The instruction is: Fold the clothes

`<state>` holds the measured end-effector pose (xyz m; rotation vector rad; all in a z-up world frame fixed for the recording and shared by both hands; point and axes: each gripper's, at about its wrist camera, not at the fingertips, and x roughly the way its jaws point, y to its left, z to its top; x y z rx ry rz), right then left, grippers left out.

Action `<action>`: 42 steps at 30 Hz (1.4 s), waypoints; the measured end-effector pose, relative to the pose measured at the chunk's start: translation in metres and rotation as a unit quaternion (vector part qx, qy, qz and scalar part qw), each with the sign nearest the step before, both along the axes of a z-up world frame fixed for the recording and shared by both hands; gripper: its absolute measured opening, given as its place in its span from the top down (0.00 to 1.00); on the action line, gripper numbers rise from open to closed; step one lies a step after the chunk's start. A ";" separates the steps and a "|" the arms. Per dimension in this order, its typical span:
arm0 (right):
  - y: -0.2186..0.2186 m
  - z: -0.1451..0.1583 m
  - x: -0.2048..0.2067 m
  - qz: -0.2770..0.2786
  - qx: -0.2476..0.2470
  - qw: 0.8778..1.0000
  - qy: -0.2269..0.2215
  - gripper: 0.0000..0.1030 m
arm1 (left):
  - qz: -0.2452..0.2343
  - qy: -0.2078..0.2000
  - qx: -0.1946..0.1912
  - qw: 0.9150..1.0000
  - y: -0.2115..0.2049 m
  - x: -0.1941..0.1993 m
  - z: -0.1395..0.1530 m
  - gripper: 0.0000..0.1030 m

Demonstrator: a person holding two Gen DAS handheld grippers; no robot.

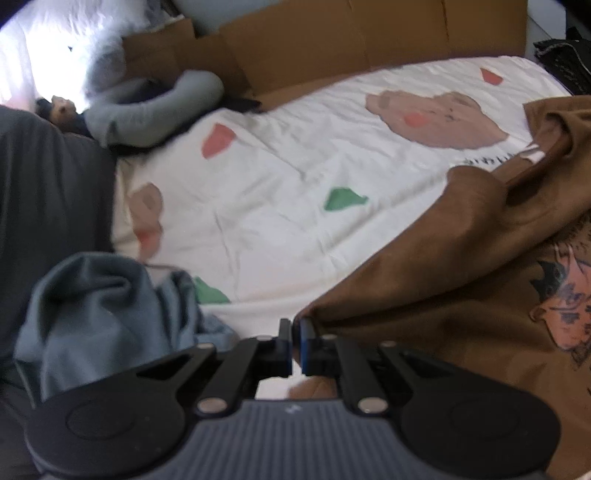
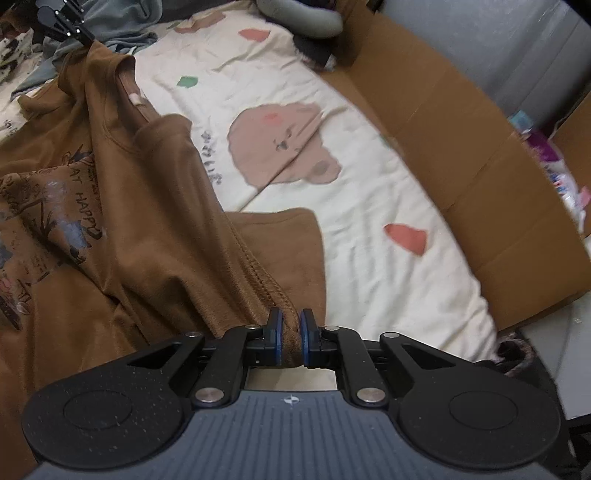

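Observation:
A brown T-shirt (image 1: 443,277) with a printed front (image 2: 55,206) lies crumpled and partly lifted over the bed's right side. My left gripper (image 1: 295,325) is shut, with a corner of the brown cloth pinched at its tips. The right wrist view shows that left gripper (image 2: 79,33) at the top left, gripping the shirt near a shoulder. My right gripper (image 2: 290,317) is shut on a stitched hem of the same T-shirt (image 2: 155,221), bunched between the blue pads. The shirt's neckline with a pale label (image 2: 135,98) faces up between the two grippers.
A white bedsheet (image 1: 295,166) with bear and coloured patches covers the bed. Flattened cardboard (image 2: 480,166) lines the far edge. A blue-grey garment (image 1: 103,306) is heaped by the left gripper, with dark grey cloth (image 1: 44,184) beyond it and a grey curved pillow (image 1: 155,107) farther back.

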<state>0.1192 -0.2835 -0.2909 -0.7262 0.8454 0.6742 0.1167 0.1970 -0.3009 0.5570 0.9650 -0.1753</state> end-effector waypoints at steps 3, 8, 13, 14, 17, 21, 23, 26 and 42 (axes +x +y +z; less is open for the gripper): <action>0.004 0.008 0.003 0.002 -0.002 1.000 -0.023 0.92 | 0.006 -0.018 0.005 1.000 0.002 0.007 0.008 0.97; 0.018 0.026 0.020 0.002 -0.004 0.998 -0.069 0.92 | 0.012 -0.047 0.014 0.999 0.004 0.030 0.019 0.97; 0.032 0.043 0.047 -0.006 -0.007 0.994 -0.107 0.92 | 0.017 -0.073 0.023 0.997 0.006 0.056 0.029 0.97; 0.034 0.045 0.054 -0.010 -0.007 0.993 -0.114 0.92 | 0.019 -0.078 0.024 0.996 0.006 0.061 0.031 0.97; 0.039 0.050 0.074 -0.023 -0.008 0.992 -0.127 0.92 | 0.022 -0.094 0.029 0.995 0.007 0.077 0.037 0.97; 0.042 0.051 0.100 -0.032 -0.015 0.990 -0.139 0.92 | 0.026 -0.114 0.036 0.992 0.009 0.097 0.045 0.97; 0.044 0.051 0.113 -0.038 -0.017 0.989 -0.140 0.92 | 0.026 -0.117 0.037 0.992 0.008 0.111 0.044 0.97; 0.048 0.049 0.135 -0.048 -0.022 0.988 -0.142 0.92 | 0.025 -0.120 0.038 0.992 0.007 0.133 0.041 0.97; 0.068 -0.021 0.264 -0.081 -0.048 0.990 -0.101 0.92 | 0.041 -0.074 0.054 0.995 -0.002 0.256 -0.022 0.97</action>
